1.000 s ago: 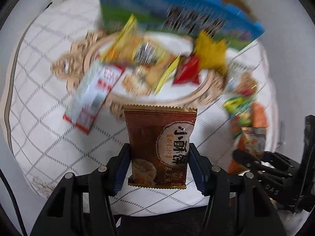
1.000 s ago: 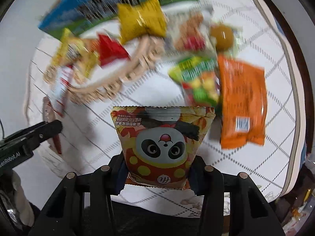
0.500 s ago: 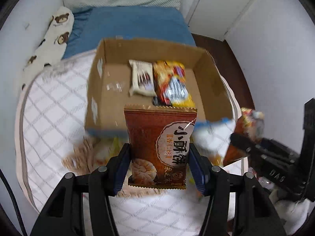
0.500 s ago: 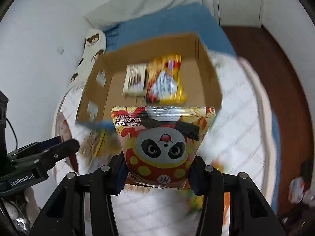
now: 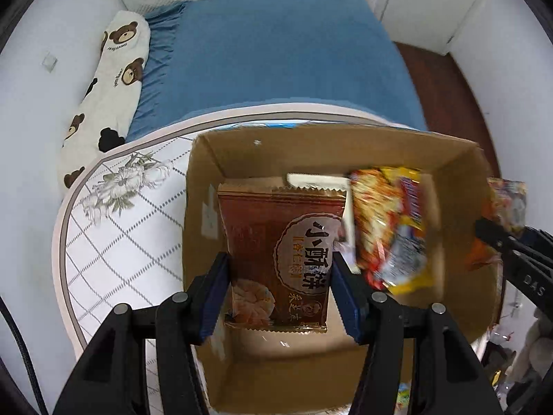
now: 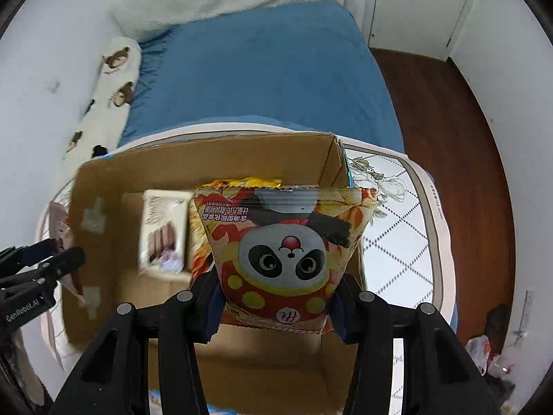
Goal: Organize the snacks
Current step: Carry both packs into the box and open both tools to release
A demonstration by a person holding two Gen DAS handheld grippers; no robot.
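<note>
Now you've swung off the snack pile: both claws hang over the box (image 5: 449,159). Left gripper (image 5: 279,290) clamps the brown pack (image 5: 280,242), right gripper (image 6: 274,306) the panda bag (image 6: 283,252). Drop next.

Left claw (image 5: 279,273): black frame, blue pads (image 5: 214,297), silver screw heads, a black cable at its left edge. Right claw (image 6: 274,297): same black frame, blue pads, silver screws.

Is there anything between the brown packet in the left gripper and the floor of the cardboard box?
Nothing visible. The brown packet hangs over bare floor of the cardboard box; the packets already inside lie right of it.
</note>
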